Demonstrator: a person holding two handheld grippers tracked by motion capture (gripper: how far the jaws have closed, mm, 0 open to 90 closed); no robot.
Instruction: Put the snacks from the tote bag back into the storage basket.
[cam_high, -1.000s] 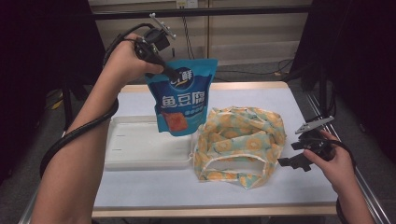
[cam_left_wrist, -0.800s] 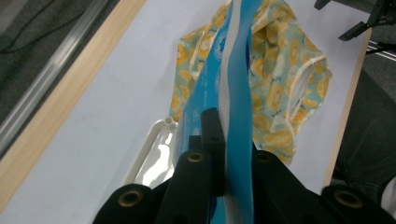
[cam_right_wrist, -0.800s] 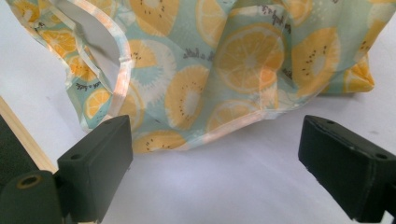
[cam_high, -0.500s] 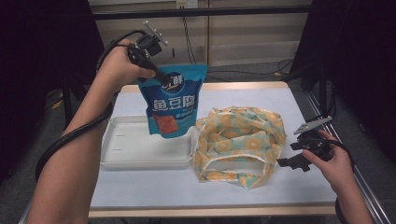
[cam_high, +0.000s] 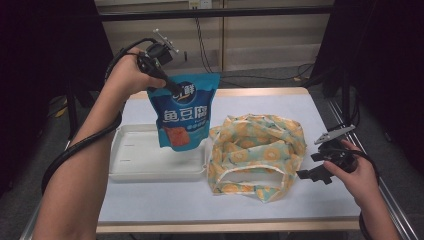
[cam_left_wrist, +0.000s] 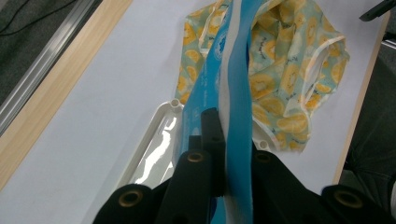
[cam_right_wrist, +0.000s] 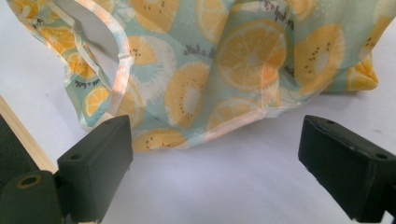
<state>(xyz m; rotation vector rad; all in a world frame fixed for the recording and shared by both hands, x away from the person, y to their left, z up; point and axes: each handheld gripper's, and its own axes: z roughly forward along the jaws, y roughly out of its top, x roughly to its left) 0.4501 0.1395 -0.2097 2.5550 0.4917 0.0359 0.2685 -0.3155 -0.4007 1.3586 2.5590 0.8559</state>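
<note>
Overhead, the left gripper (cam_high: 170, 86) is gripping the top edge of a blue printed plastic food pouch (cam_high: 184, 112), which is hanging above the right end of a white shallow plastic tray (cam_high: 135, 157) on the table (cam_high: 165, 202). The right gripper (cam_high: 312, 172) is hovering released beside a crumpled citrus-print fabric tote bag (cam_high: 257, 150).

In the left gripper view, the jaws are clenching the pouch (cam_left_wrist: 233, 93) edge-on, hiding its print.

In the right gripper view, the jaws are standing wide apart, the bag (cam_right_wrist: 224, 60) cut off above.

Dim, dark-edged room, brightly lit table (cam_high: 150, 205); glare on the white tray (cam_left_wrist: 154, 158).
</note>
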